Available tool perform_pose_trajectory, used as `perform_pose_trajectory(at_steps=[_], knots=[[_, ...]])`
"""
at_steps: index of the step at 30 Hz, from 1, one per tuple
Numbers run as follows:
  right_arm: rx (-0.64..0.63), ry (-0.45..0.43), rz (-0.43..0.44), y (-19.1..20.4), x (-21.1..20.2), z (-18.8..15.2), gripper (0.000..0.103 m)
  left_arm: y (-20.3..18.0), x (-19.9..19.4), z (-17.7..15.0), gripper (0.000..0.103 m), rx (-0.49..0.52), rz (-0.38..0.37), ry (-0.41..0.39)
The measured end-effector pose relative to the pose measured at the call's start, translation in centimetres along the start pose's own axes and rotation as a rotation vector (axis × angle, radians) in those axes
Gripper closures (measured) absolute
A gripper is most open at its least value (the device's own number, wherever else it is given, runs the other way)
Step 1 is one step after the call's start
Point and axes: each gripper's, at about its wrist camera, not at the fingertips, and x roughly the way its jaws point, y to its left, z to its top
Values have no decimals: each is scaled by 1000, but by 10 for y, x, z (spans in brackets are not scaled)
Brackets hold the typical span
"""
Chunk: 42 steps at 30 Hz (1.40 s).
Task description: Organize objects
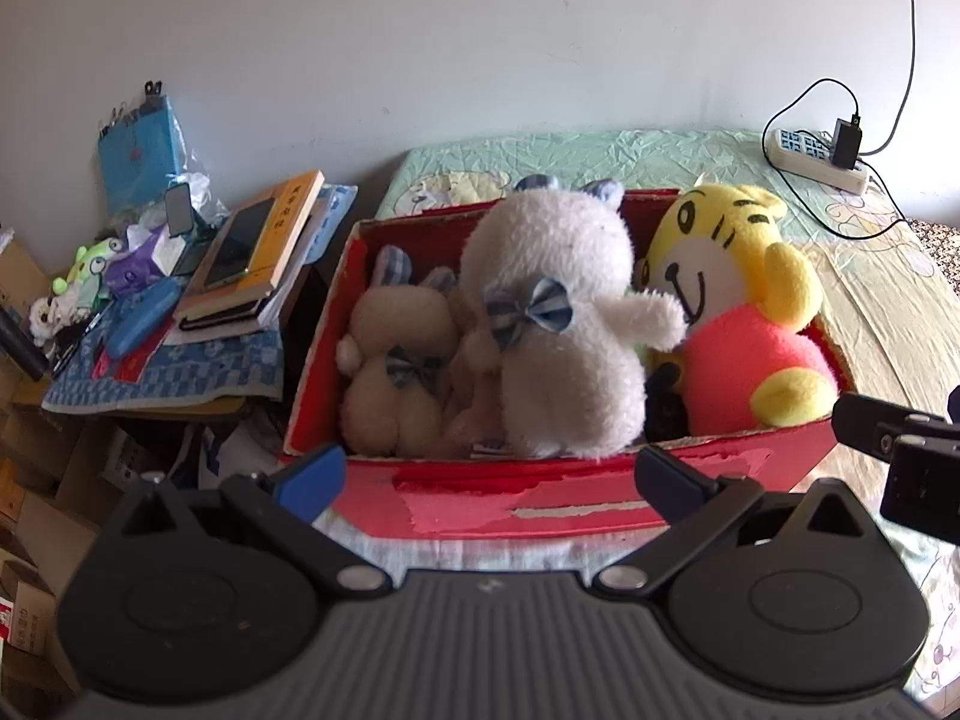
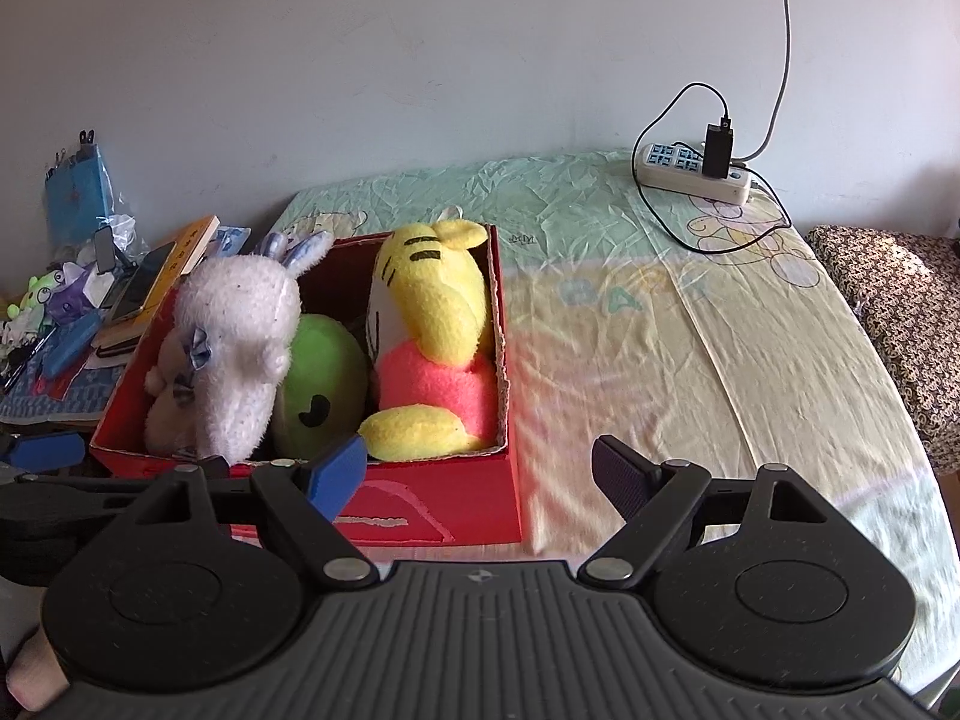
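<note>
Both my grippers, left (image 1: 489, 480) and right (image 2: 477, 474), sit spread and empty at the red box's (image 1: 540, 504) near wall. The plush toys (image 1: 558, 324) fill it at the bed's (image 2: 690, 324) left edge. Risk: the yellow tiger (image 2: 432, 324) stands tall and could topple out if I bump the box.
</note>
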Motion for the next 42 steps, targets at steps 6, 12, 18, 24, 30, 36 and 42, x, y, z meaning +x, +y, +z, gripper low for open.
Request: perform_pose_trajectory(at_steps=[6,12,18,24,30,36,42], knots=[[-11,-2,21,2,0,-1,19,3,-1,-3,1,-14,12,5],[-48,-6,67,1,2,8,19,4,-5,1,1,-56,45,2],[-101,-2,95,-2,2,18,19,-1,-9,5,1,-97,76,2],[-128,12,96,-4,7,22,19,-5,-9,5,1,-103,87,4],[-138,8,82,0,8,24,18,-5,-10,5,1,-93,87,0],[-126,5,61,6,8,24,18,0,-9,7,1,-70,80,-7],[-99,-9,39,11,8,21,18,6,-6,7,1,-43,64,-12]])
